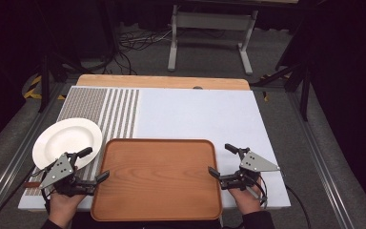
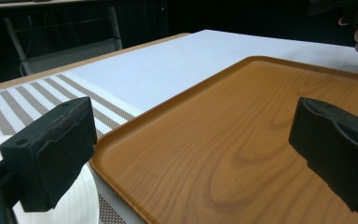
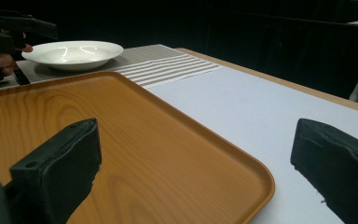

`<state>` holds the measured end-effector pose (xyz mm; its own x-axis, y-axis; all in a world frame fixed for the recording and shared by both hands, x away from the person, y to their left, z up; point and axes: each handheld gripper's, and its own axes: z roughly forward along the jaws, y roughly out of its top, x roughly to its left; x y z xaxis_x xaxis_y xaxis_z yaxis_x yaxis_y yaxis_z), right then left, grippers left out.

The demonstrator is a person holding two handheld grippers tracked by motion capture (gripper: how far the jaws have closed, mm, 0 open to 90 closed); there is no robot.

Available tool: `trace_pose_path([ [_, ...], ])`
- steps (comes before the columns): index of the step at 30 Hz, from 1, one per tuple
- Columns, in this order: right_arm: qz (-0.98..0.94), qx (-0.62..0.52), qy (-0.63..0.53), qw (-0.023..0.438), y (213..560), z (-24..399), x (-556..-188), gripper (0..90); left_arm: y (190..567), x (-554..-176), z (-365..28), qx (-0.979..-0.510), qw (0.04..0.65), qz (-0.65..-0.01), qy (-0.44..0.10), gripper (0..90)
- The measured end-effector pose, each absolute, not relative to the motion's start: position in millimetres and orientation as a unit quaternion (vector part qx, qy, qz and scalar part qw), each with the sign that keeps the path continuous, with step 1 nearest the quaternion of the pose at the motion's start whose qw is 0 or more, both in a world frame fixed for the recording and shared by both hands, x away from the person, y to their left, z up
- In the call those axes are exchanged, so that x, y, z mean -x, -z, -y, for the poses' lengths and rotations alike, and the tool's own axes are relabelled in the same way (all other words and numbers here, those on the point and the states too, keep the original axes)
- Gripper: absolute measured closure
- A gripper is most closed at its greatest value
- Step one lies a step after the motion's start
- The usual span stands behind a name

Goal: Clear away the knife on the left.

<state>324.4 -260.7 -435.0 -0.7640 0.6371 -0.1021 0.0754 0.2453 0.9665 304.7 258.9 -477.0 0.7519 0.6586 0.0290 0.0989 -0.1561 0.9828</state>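
Wooden tray [image 1: 159, 179] lying flat on the white-covered desk [image 1: 195, 114], flanked at its near corners by two hand-held grippers. Left gripper [image 1: 93, 164] spread wide at the tray's left edge, one jaw over the tray's near-left rim, the other beside the white plate [image 1: 66, 140]. Right gripper [image 1: 222, 160] likewise spread wide at the tray's right edge, one jaw at the rim, the other over bare white cloth. Nothing held by either. No brand, label or legible writing seen on tray, plate or cloth.

From the left gripper view: wood grain of the tray [image 2: 242, 154] running between the parted jaws, the tray's raised rim passing just beside the left-hand jaw, a sliver of the plate [image 2: 77, 205] below that jaw, striped mat [image 2: 37, 100] beyond it; far across the tray, part of a hand at the top right corner, too cropped to make out more.

From the right gripper view: the tray's corner [image 3: 182, 158] lying between the jaws, bare cloth [image 3: 270, 112] ahead of the right-hand jaw, the whole plate [image 3: 72, 53] well beyond the left-hand jaw on the striped mat [image 3: 163, 65], and the other gripper [image 3: 9, 30] dark at the far left.

From the high view alone: both hands, left [image 1: 64, 202] and right [image 1: 245, 198], entering at the desk's near edge, and a grey frame [image 1: 212, 33] on the floor behind the desk.
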Motion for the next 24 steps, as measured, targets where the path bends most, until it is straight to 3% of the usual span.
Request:
trace_pose_path([
  [15,-0.748,-0.229,-0.572,0.245,433.8,259.1,-323.9,2.8,458.4,-300.8,-262.0,-0.724,0.605,-0.254,-0.214,1.5],
  [24,-0.750,-0.223,-0.574,0.240,433.5,257.4,-323.9,3.9,450.5,-305.0,-257.1,-0.767,0.571,-0.234,-0.175,2.5],
])
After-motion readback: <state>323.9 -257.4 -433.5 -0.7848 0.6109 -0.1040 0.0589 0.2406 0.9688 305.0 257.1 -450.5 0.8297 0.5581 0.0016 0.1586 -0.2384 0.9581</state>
